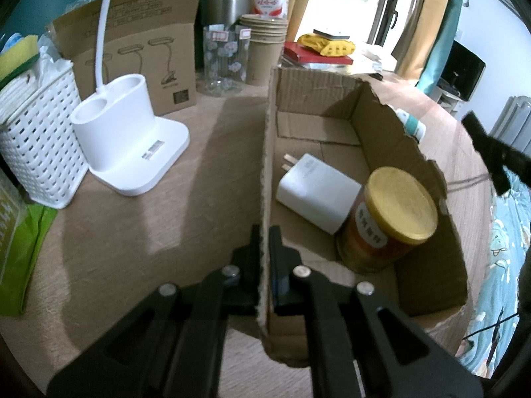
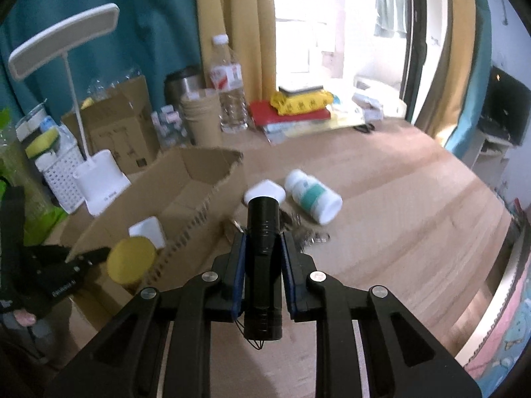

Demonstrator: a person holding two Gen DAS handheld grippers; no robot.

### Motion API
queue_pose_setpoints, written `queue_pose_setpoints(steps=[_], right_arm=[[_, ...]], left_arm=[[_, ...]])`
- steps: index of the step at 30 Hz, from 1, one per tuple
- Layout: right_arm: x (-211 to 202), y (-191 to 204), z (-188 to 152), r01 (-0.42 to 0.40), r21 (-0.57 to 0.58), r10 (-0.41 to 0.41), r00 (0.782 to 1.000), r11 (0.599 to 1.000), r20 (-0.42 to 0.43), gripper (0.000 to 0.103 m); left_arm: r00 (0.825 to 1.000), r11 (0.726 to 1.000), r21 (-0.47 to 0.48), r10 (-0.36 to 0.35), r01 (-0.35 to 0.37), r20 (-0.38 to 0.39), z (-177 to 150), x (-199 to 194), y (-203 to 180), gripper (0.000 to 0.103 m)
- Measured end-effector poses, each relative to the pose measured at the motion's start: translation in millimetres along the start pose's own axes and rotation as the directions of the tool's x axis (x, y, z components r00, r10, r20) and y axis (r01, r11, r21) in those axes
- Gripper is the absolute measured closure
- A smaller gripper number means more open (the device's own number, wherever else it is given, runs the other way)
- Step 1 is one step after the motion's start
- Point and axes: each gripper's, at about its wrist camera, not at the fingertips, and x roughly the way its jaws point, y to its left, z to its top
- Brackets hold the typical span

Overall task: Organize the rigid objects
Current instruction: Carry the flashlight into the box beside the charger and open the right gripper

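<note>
My left gripper is shut on the left wall of an open cardboard box, one finger on each side. Inside the box lie a white charger and a can with a yellow lid. My right gripper is shut on a black flashlight and holds it above the table, right of the box. On the table beyond it lie a white and green bottle on its side, a small white object and some metal clips.
A white desk lamp base, a white basket, a brown carton, paper cups, bottles and a book stack crowd the table's back and left. The table edge and bedding lie to the right.
</note>
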Motion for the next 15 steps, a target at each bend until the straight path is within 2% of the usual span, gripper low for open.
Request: queue_pose_setpoints(steps=[15], right_arm=[[-2.2, 24.0, 28.0, -0.051, -0.049, 0.053, 0.998, 0.998, 0.04, 0.082]], left_arm=[[1.0, 1.0, -0.001, 0.0, 0.0, 0.001, -0.2, 0.0, 0.1, 0.1]])
